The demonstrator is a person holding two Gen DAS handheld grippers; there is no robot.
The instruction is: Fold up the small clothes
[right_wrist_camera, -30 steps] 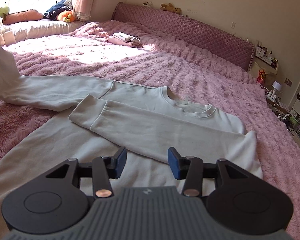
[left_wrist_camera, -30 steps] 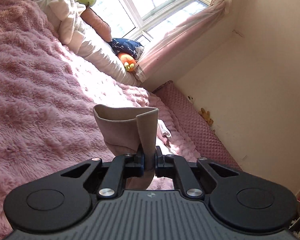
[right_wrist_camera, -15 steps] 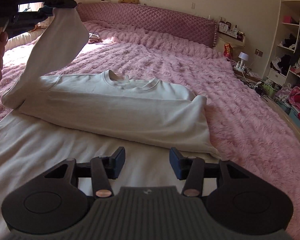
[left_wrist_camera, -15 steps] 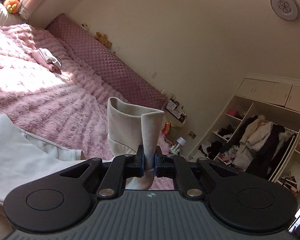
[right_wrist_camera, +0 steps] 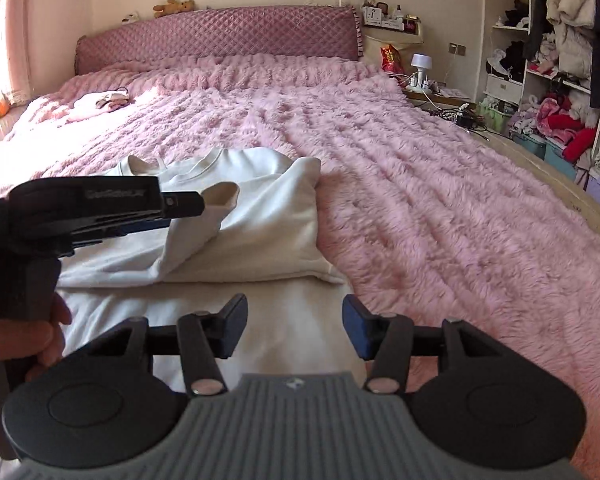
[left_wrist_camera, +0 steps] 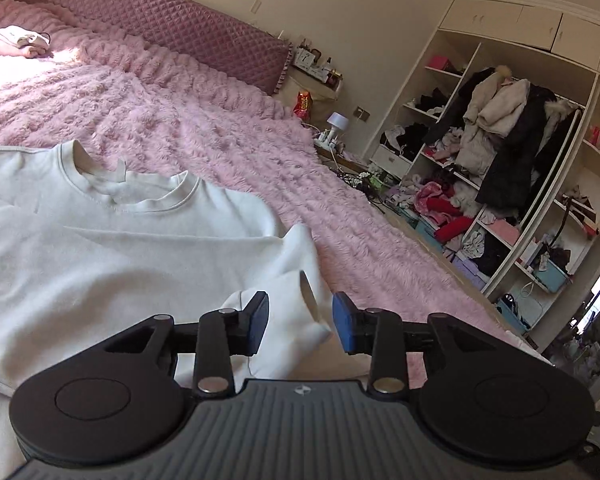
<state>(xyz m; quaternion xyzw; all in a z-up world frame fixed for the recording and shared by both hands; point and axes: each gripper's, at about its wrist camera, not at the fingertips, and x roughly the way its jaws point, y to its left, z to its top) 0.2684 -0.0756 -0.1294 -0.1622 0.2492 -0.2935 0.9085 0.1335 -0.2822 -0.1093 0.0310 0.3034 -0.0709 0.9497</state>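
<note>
A white sweatshirt (left_wrist_camera: 100, 248) lies on the pink fluffy bedspread (left_wrist_camera: 204, 132), both sleeves folded across its chest. My left gripper (left_wrist_camera: 300, 320) is open, and the sleeve cuff (left_wrist_camera: 296, 300) rests loosely between its blue pads. In the right wrist view the left gripper (right_wrist_camera: 180, 204) hovers just above that cuff (right_wrist_camera: 220, 196) over the sweatshirt (right_wrist_camera: 268, 216). My right gripper (right_wrist_camera: 295, 326) is open and empty above the sweatshirt's lower part (right_wrist_camera: 292, 328).
A small pile of folded pink and white clothes (right_wrist_camera: 100, 102) lies far back on the bed. The quilted headboard (right_wrist_camera: 220, 32) runs along the far wall. An open wardrobe (left_wrist_camera: 508, 152) full of clothes stands to the right, with clutter on the floor beside the bed.
My left gripper carried the sleeve across the sweatshirt, lowered it onto the chest and opened, letting the cuff go. The right gripper stayed open near the hem.
</note>
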